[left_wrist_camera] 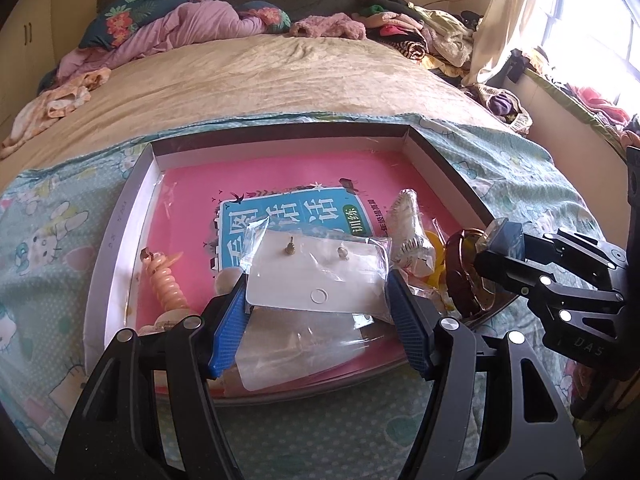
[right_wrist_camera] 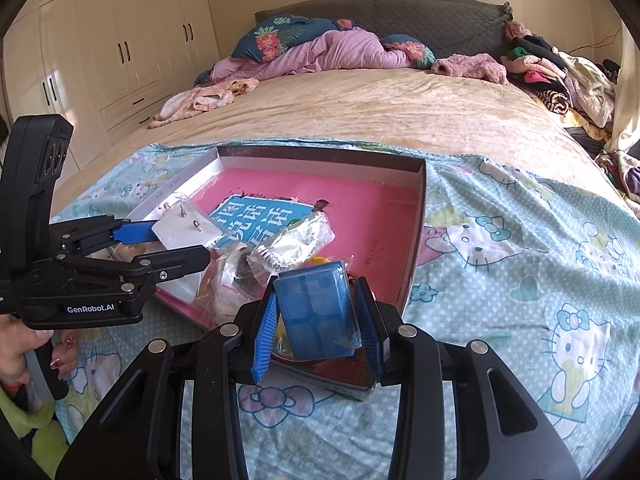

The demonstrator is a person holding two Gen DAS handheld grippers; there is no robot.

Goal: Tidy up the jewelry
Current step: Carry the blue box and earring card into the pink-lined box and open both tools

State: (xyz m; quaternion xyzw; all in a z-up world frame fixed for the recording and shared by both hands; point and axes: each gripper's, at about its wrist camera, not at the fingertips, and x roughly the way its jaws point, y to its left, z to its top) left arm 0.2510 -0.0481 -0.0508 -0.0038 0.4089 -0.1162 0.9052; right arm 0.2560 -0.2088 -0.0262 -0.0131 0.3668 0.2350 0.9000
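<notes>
My left gripper [left_wrist_camera: 317, 280] is shut on a white earring card [left_wrist_camera: 316, 276] in a clear bag, two small studs pinned to it, held just above the near part of the tray. In the right wrist view the same left gripper [right_wrist_camera: 168, 246] holds the card [right_wrist_camera: 186, 226] over the tray's left side. My right gripper [right_wrist_camera: 317, 283] is shut on a small translucent blue box [right_wrist_camera: 316, 312] above the tray's near corner; the left wrist view has this right gripper [left_wrist_camera: 494, 242] and the blue box [left_wrist_camera: 506, 236] at the right. The shallow grey tray [left_wrist_camera: 280, 136] [right_wrist_camera: 320, 156] holds a pink book.
In the tray lie a peach spiral hair piece [left_wrist_camera: 168, 280], a silvery packet [left_wrist_camera: 408, 224] [right_wrist_camera: 296, 240] and a brown bangle [left_wrist_camera: 460, 276]. The tray rests on a cartoon-cat cloth [right_wrist_camera: 520, 260] over a beige bed [right_wrist_camera: 380, 104]. Clothes pile [right_wrist_camera: 552, 72] far right; wardrobe [right_wrist_camera: 120, 40] left.
</notes>
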